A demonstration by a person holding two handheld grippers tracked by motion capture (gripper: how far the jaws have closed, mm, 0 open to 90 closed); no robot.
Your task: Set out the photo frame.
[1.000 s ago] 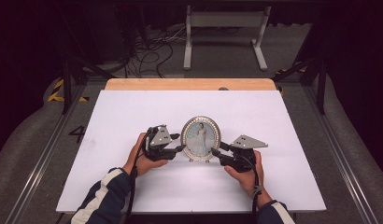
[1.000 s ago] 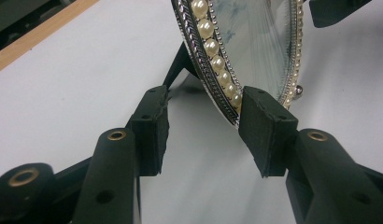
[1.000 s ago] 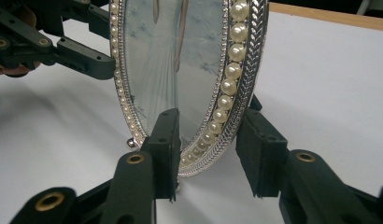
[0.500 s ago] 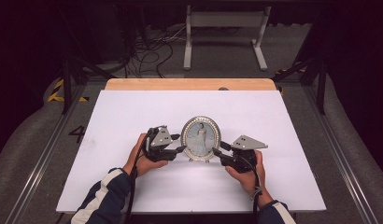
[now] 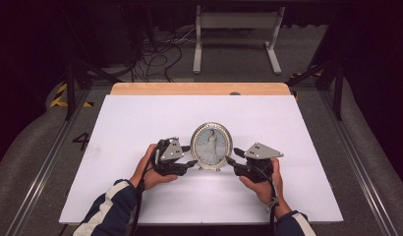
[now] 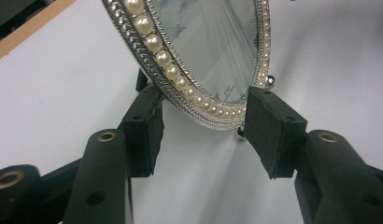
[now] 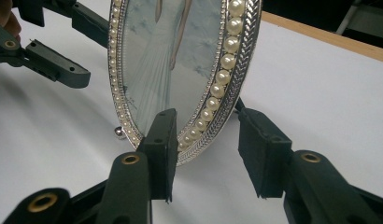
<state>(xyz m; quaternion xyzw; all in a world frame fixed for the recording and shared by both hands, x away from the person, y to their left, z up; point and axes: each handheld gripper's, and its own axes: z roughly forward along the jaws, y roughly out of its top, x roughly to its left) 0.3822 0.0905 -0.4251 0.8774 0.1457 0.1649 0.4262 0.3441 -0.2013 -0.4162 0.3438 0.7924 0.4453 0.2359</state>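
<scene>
Oval picture frame (image 5: 211,146) upright on desk (image 5: 140,123). Left gripper (image 5: 188,156) and right gripper (image 5: 232,158) flank frame's lower edges, fingers just opening, spread, rim between, unpinched.

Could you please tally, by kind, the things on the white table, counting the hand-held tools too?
Oval pearl-rimmed picture frame: 1
Hand-held tools: 2, the left tool and the right tool
Total: 3
</scene>
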